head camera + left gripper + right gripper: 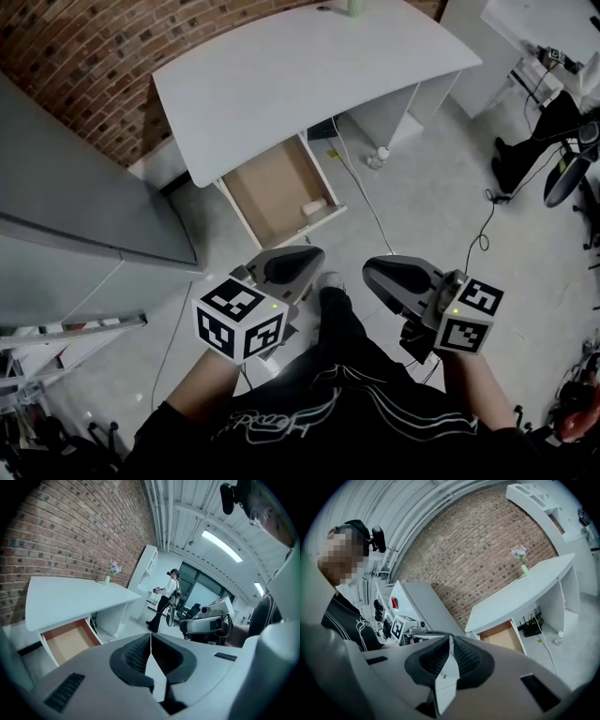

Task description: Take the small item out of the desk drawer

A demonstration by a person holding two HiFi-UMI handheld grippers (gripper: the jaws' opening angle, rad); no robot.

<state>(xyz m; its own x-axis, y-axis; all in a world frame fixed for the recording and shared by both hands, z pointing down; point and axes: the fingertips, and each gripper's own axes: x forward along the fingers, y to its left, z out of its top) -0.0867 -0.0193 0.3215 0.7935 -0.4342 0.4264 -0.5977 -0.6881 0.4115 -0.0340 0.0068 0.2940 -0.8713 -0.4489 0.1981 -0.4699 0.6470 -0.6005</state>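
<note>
So the drawer (272, 187) under the white desk (281, 75) is already pulled out, and the small item (313, 205), a pale little block, sits inside it tucked into the front corner on the right as the head view shows it, right up against the front wall. Both tools are well short of it, held close to the person's body. The left gripper (150, 639) has its jaws pressed together with nothing between them, and the right gripper (450, 641) looks the same: pads together, empty. My take on doing the reach well: pick one gripper and spread its jaws before it gets down into the drawer, because there's not much room in that corner to open up once you're in. Come in from above rather than from the front, since the front wall blocks a low approach, and turn the jaws so they straddle the block along the wall instead of one pad jamming into the wood. Squeeze gently, lift straight up until it clears the rim, and keep the idle gripper out of the way. Neither gripper view shows the block, so I'd steer by the head view.
</note>
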